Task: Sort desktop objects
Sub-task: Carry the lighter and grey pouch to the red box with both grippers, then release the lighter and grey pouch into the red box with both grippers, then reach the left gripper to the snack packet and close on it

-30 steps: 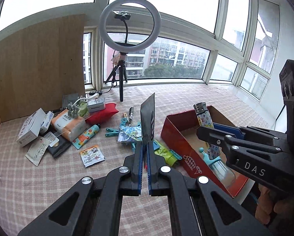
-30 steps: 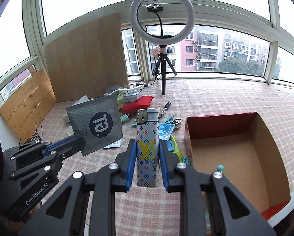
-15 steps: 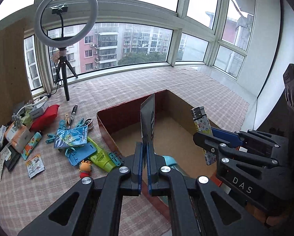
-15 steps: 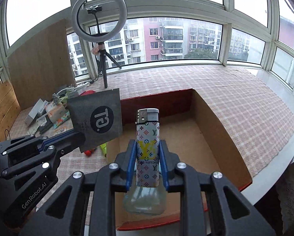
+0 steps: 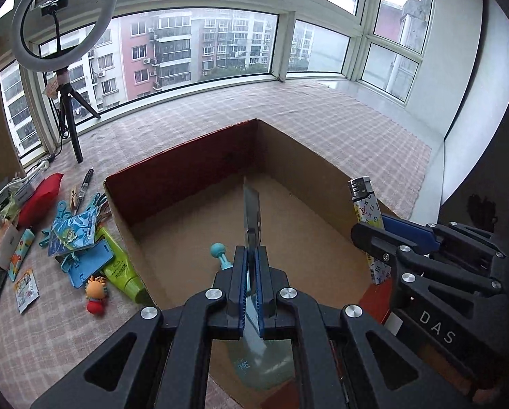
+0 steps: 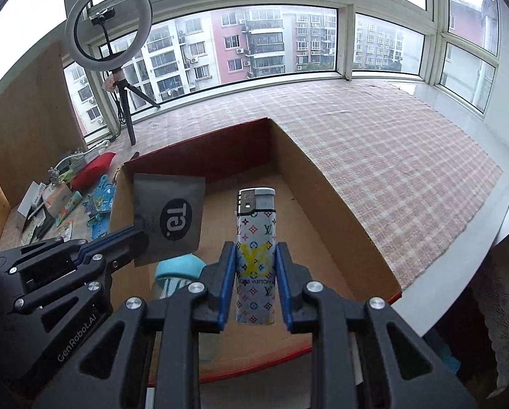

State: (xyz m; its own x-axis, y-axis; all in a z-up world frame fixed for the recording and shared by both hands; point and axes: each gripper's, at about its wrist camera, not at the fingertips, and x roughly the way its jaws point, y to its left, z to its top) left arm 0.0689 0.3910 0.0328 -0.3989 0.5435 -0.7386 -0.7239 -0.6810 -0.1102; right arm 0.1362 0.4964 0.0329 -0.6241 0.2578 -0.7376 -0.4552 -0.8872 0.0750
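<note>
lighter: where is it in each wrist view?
Left wrist: lighter at right edge, upright in the right claw, over the box's right wall.
Right wrist: lighter dead centre, between the claw fingers.
Shared landmark: cardboard box.

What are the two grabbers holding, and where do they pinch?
Left gripper pinches the grey packet by its lower edge; right gripper squeezes the lighter around its lower body.

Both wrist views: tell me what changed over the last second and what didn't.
Both grippers swung from the clutter on the left to above the open cardboard box. The right gripper still clamps the patterned lighter; the left gripper still pinches the grey packet. Nothing was released; the bottle in the box stayed put.
</note>
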